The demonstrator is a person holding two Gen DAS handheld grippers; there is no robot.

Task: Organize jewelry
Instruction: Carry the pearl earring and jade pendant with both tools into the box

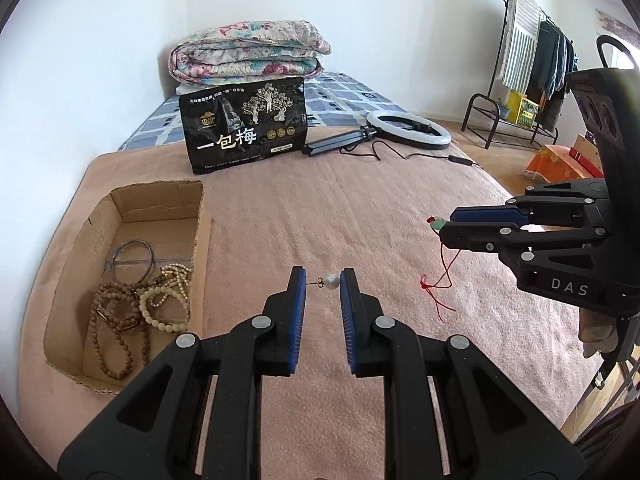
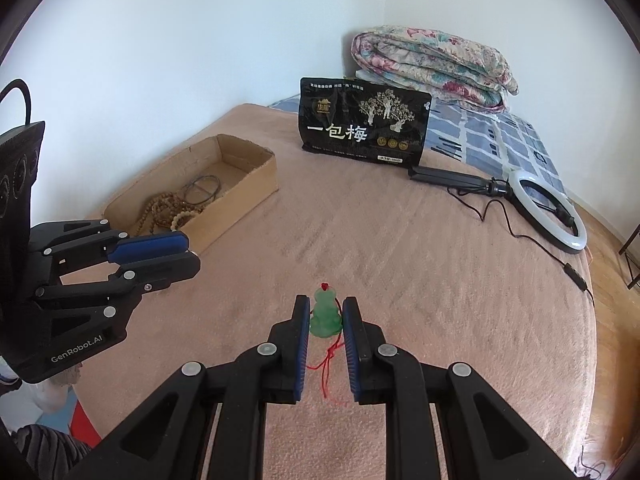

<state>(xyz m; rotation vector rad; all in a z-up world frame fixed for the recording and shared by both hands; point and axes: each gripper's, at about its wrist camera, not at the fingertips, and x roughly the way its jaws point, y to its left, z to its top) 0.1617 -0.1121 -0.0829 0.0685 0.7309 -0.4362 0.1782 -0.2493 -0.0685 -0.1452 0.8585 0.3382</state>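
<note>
Left wrist view: my left claw [image 1: 323, 280] pinches a pearl earring [image 1: 330, 281] above the bed [image 1: 320, 208], cardboard box [image 1: 168, 200] at left; my right claw [image 2: 326, 312] grips a green pendant [image 2: 326, 314]

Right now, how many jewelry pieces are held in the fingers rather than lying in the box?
2. A pearl earring between the left gripper fingers, and a green pendant on red cord in the right gripper. The rest lies in the cardboard box.
</note>
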